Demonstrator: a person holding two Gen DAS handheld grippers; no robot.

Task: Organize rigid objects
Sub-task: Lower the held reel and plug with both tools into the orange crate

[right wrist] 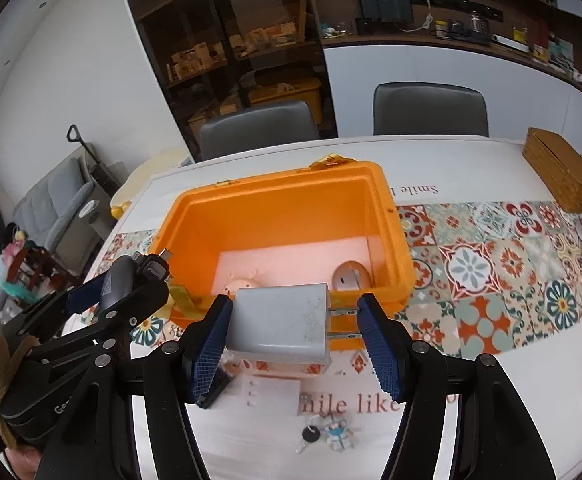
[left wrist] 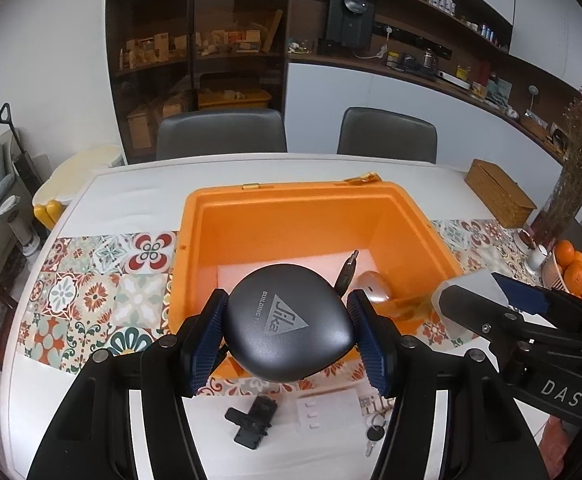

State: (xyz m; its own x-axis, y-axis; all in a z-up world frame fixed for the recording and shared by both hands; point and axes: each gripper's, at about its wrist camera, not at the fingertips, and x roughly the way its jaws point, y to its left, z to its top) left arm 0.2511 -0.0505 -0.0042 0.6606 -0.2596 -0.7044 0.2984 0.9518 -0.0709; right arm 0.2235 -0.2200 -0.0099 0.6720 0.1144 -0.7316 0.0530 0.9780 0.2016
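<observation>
Between left claw (left wrist: 287,334) pads, grey case (left wrist: 287,320), above orange bin (left wrist: 219,240)

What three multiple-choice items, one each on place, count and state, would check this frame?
1. Where does the silver computer mouse lie?
A inside the orange plastic bin
B on the wicker box
C on a chair

2. How many metal prongs on the white square wall charger?
A one
B two
C three

3. What does the left hand-held gripper hold?
A nothing
B a key
C the dark grey rounded Sika cable reel

Answers: 1 A, it rests on the bin floor; 2 B, two prongs point right; 3 C, both pads press its sides.
</observation>
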